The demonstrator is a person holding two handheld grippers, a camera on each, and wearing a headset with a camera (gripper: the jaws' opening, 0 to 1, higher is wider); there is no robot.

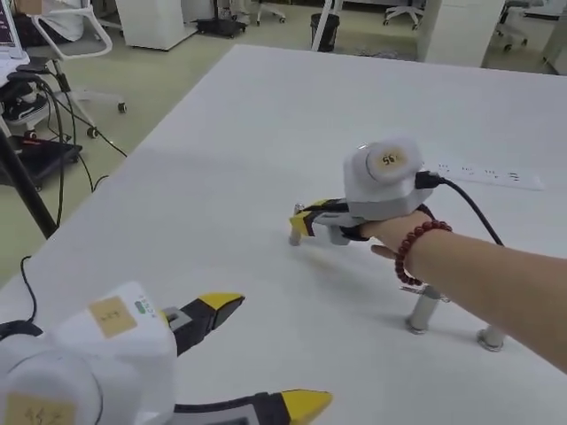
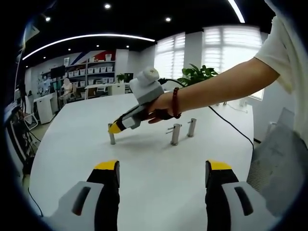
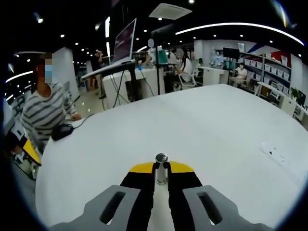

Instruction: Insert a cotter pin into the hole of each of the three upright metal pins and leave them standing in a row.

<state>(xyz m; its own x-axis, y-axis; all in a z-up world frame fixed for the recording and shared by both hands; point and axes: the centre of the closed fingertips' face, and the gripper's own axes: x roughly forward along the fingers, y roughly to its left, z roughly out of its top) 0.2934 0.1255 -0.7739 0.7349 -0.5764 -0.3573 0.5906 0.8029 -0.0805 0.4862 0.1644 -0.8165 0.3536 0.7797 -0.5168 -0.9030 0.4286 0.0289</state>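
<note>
My right tongs (image 1: 303,223) are closed on the end metal pin (image 3: 161,166), which stands on the table (image 1: 266,133) between their tips; the middle pin (image 1: 423,310) and last pin (image 1: 490,336) stand behind them, beneath my forearm (image 1: 496,274). My left tongs (image 2: 162,166) gape, holding nothing, well short of the row. I reckon a sideways tug topples this pin, or my arm clips the others

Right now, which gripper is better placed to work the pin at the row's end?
Right. The right gripper has its jaws closed on the end metal pin; the left gripper hangs open, well short of the row.
</note>
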